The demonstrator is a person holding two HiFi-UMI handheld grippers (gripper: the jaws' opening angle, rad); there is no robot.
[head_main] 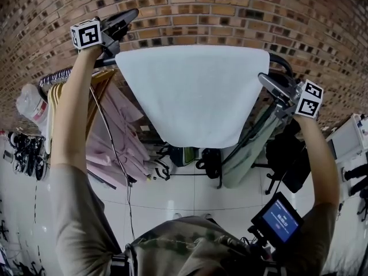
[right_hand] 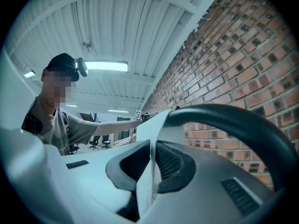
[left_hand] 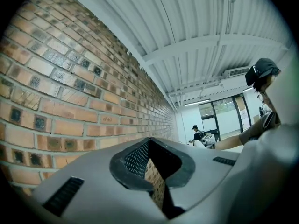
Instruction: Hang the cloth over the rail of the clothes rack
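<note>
A white cloth point(head_main: 192, 91) hangs spread out with a straight top edge along the dark rail point(head_main: 280, 62) of the clothes rack. My right gripper point(head_main: 273, 85) is shut on the cloth's right edge; in the right gripper view a thin white sheet of cloth point(right_hand: 150, 139) runs between the pads of that gripper point(right_hand: 152, 164), close beside the curved black rail point(right_hand: 233, 120). Raised at the cloth's upper left corner, my left gripper point(head_main: 118, 25) points up at the brick wall. In its own view the left gripper point(left_hand: 152, 167) has its jaws slightly apart, with only brick showing through the gap.
A brick wall point(head_main: 230, 10) stands right behind the rack. Pink garments point(head_main: 115, 137) on hangers fill the rack's left side, and a greenish garment point(head_main: 247, 148) and a dark bag point(head_main: 287, 154) hang at the right. Shoes point(head_main: 26, 154) lie on the white tiled floor.
</note>
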